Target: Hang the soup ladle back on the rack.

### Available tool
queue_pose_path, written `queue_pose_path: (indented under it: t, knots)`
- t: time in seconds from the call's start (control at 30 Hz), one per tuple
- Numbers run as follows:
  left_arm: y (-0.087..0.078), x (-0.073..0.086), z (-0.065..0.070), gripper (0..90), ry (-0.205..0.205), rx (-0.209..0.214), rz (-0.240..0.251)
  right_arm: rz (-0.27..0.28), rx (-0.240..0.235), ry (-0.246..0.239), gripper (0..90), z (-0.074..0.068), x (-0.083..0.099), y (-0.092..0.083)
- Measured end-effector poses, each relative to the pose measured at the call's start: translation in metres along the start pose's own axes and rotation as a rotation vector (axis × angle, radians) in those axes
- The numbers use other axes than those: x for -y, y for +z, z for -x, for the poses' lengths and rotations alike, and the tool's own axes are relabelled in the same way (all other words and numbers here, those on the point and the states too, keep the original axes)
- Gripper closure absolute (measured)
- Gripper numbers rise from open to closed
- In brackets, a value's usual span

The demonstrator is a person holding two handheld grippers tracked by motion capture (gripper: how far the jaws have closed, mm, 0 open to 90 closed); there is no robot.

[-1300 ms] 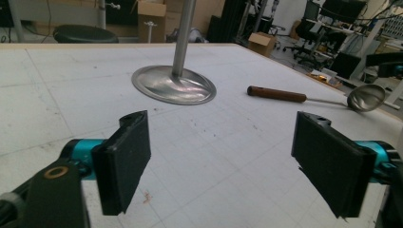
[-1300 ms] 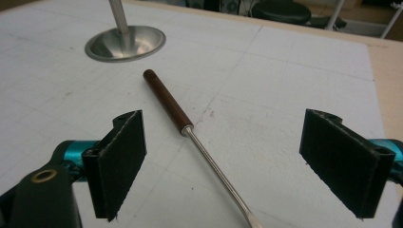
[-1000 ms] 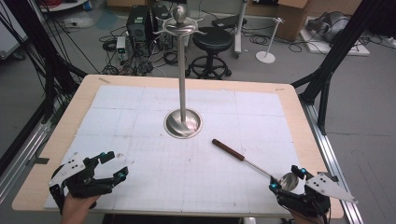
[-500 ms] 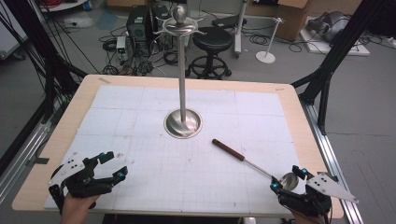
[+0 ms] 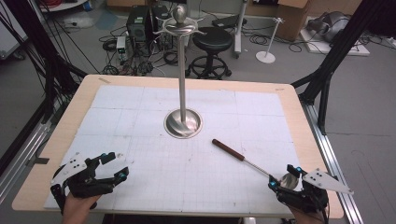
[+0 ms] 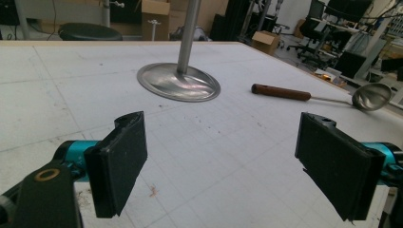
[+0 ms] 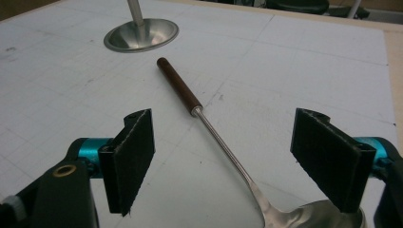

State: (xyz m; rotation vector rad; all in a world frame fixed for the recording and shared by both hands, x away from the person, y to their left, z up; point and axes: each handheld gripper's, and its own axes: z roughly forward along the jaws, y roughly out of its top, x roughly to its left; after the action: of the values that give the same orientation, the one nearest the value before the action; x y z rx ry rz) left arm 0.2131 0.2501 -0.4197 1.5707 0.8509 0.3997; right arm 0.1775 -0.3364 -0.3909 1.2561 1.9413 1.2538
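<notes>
Two grippers at the near edge of the table [image 5: 299, 112], landmark = metal stand [image 5: 182, 122] in the middle. High view: ladle [image 5: 254, 163] lies flat, near-right of the stand base, brown handle end toward the stand, bowl at the near-right corner. Right gripper [image 5: 284, 177] sits at the ladle bowl, jaws either side of it, wide but just been closing a bit, pads not pressing yet. Left gripper [image 5: 115, 165] well near-left of the stand, jaws apart, nothing between. Left gripper view: left gripper [image 6: 223, 161] pads spread wide over bare mat, stand base [image 6: 178, 81] ahead, ladle [image 6: 323, 95] off to the right of it. Right gripper view: right gripper [image 7: 228, 156] jaws apart w/ the ladle [image 7: 223, 142] shaft running between them, no contact visible; bowl at bottom edge by the right pad, stand base [image 7: 141, 34] far ahead.
</notes>
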Motion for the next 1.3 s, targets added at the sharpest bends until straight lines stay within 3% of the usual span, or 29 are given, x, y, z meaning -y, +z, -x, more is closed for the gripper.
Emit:
queue_pose_path:
  t: [0.13, 0.23, 0.3, 0.4, 0.5, 0.7, 0.83, 1.03, 1.3]
  knots:
    - [-0.002, 0.0, 0.002, 18.4, 0.003, -0.012, -0.004, -0.029, -0.029, 0.006, 23.1, 0.008, -0.009, 0.008]
    - [-0.002, 0.001, 0.002, 18.4, 0.006, -0.018, -0.007, -0.055, -0.05, -0.022, 23.1, 0.011, -0.014, 0.015]
    - [-0.001, 0.001, 0.002, 18.5, 0.004, -0.021, -0.011, -0.134, -0.072, -0.094, 23.1, 0.012, -0.02, 0.03]
    - [0.001, 0.002, 0.001, 18.7, 0.006, -0.021, -0.018, -0.216, -0.11, -0.148, 22.8, 0.013, -0.024, 0.047]
    - [0.0, 0.002, 0.002, 18.9, 0.004, -0.019, -0.017, -0.301, -0.108, -0.221, 23.5, 0.013, -0.028, 0.063]
    - [-0.001, 0.002, 0.001, 19.4, -0.004, -0.011, -0.013, -0.378, -0.127, -0.284, 34.4, 0.016, -0.041, 0.08]
    - [0.0, 0.002, 0.0, 19.4, -0.009, -0.01, -0.015, -0.497, -0.148, -0.357, 41.7, 0.019, -0.047, 0.091]
    - [0.0, 0.001, 0.0, 19.7, -0.004, -0.007, -0.016, -0.557, -0.183, -0.345, 45.6, 0.025, -0.046, 0.102]
    - [0.0, 0.001, 0.0, 19.6, -0.008, -0.013, -0.011, -0.646, -0.205, -0.375, 57.4, 0.024, -0.039, 0.11]
